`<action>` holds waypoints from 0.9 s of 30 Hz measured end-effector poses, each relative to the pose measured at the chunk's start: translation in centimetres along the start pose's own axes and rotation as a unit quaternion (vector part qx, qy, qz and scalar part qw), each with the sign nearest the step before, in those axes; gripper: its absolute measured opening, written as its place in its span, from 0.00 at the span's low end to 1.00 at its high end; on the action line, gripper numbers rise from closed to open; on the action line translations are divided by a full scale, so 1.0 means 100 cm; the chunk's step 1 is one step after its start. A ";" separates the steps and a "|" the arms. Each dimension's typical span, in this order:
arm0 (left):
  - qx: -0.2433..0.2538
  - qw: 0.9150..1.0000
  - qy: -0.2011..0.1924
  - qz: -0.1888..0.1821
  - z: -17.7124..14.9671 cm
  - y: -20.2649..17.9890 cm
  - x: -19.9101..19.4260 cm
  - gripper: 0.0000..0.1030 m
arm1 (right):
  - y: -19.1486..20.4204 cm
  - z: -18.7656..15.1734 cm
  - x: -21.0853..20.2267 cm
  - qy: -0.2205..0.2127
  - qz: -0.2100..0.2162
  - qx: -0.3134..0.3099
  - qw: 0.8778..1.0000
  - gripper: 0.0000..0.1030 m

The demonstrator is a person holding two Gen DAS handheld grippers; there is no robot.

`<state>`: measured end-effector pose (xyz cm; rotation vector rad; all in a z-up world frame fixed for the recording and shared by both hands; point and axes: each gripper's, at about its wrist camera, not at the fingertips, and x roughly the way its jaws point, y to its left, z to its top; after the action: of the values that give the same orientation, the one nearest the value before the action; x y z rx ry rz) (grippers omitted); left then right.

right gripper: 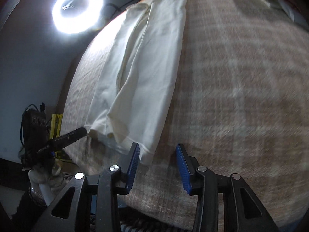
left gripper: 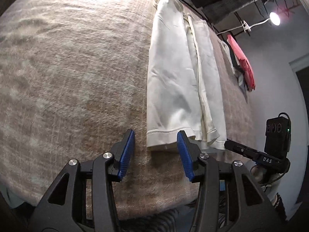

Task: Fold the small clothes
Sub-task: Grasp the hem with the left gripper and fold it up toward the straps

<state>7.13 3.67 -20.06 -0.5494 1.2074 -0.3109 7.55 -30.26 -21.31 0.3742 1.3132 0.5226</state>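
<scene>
A white pair of small trousers (left gripper: 177,81) lies folded lengthwise on a beige blanket (left gripper: 73,73), its hems toward me. My left gripper (left gripper: 156,138) is open and empty, its blue pads just short of the near hem. In the right wrist view the same trousers (right gripper: 143,73) stretch away up and left. My right gripper (right gripper: 157,153) is open and empty, its left pad (right gripper: 134,162) at the near hem corner. Each view shows the other gripper by the blanket's edge, in the left wrist view (left gripper: 251,152) and in the right wrist view (right gripper: 63,139).
A pile of clothes with a red piece (left gripper: 242,61) lies at the far edge of the blanket. A ring light (right gripper: 77,9) shines beyond the bed. Grey walls stand behind. The blanket's near edge (right gripper: 154,210) is just under my grippers.
</scene>
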 end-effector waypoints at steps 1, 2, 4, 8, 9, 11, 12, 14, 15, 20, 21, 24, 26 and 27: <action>-0.001 1.000 0.006 -0.005 0.002 0.000 0.003 0.21 | 0.000 0.001 0.000 0.002 0.005 -0.002 1.000 0.37; -0.005 1.000 0.015 -0.010 0.004 -0.002 0.008 0.11 | -0.001 0.001 0.001 0.003 0.021 0.000 1.000 0.28; -0.013 1.000 0.020 -0.017 0.006 -0.001 0.014 0.06 | -0.004 0.001 0.004 0.012 0.059 0.013 0.998 0.09; 0.002 1.000 0.009 -0.012 0.006 -0.008 0.008 0.03 | 0.004 -0.002 -0.003 0.005 0.054 -0.006 0.999 0.02; 0.005 1.000 0.005 -0.012 0.005 -0.010 0.004 0.03 | 0.005 -0.003 -0.008 0.001 0.056 -0.009 0.998 0.02; 0.006 1.000 -0.001 -0.016 0.000 -0.011 -0.007 0.03 | 0.001 -0.004 -0.023 -0.009 0.072 -0.006 0.997 0.01; 0.010 1.000 -0.003 -0.019 -0.003 -0.013 -0.011 0.03 | 0.001 -0.005 -0.029 -0.010 0.077 -0.007 0.997 0.01; 0.021 1.000 0.001 -0.016 -0.006 -0.015 -0.012 0.03 | 0.000 -0.007 -0.034 -0.011 0.061 -0.022 0.998 0.01; 0.029 1.000 0.008 -0.009 -0.008 -0.016 -0.007 0.03 | -0.001 -0.008 -0.031 -0.006 0.053 -0.025 0.998 0.01; 0.021 0.999 0.027 0.002 -0.010 -0.010 0.006 0.03 | -0.014 -0.006 -0.004 0.036 0.024 -0.004 0.999 0.01; 0.022 1.000 0.023 -0.002 -0.008 -0.011 0.002 0.03 | -0.015 -0.005 -0.005 0.036 0.032 0.000 0.999 0.01; 0.029 1.000 0.009 -0.005 0.000 -0.014 -0.010 0.03 | -0.020 0.003 -0.018 0.018 0.069 0.016 0.997 0.01; 0.029 1.000 0.004 -0.009 0.008 -0.019 -0.013 0.03 | -0.023 0.008 -0.025 0.005 0.082 0.026 0.996 0.01; 0.029 1.000 0.000 -0.011 0.013 -0.022 -0.015 0.03 | -0.026 0.011 -0.029 0.001 0.088 0.032 0.996 0.01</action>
<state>7.98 2.97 -17.33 -0.5130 1.1896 -0.3639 8.54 -33.96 -20.12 0.5469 1.3076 0.6297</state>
